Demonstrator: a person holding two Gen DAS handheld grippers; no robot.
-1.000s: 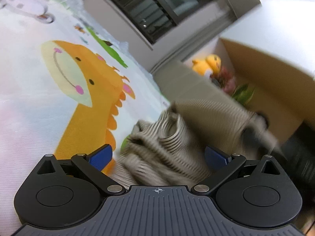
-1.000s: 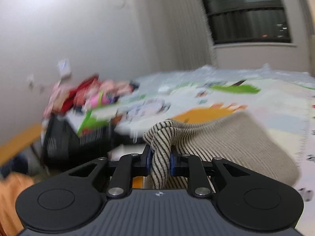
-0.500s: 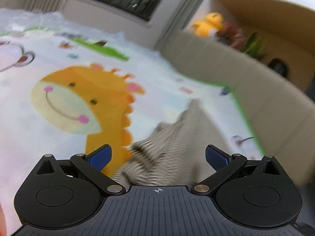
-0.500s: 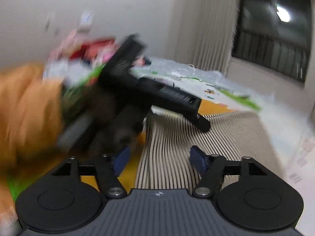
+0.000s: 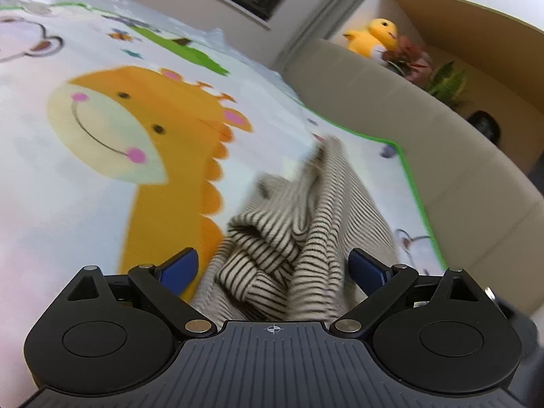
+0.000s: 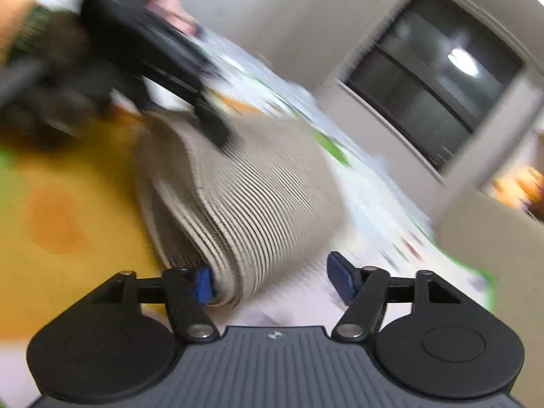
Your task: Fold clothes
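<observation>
Cartoon giraffe play mat (image 5: pixel 102 170) carries the striped sweater (image 5: pixel 299 231), long axis running lower centre to upper right. Left gripper (image 5: pixel 272 268) released, closing slightly, straddling it; right gripper (image 6: pixel 268 278) released, narrowing.

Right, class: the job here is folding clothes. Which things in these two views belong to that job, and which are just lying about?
Part of the job:
striped garment, bunched on the mat
left gripper, open around it
right gripper, open, cloth beside one pad
cartoon play mat, the folding surface

Just lying about:
yellow plush toy
potted plants
window
</observation>
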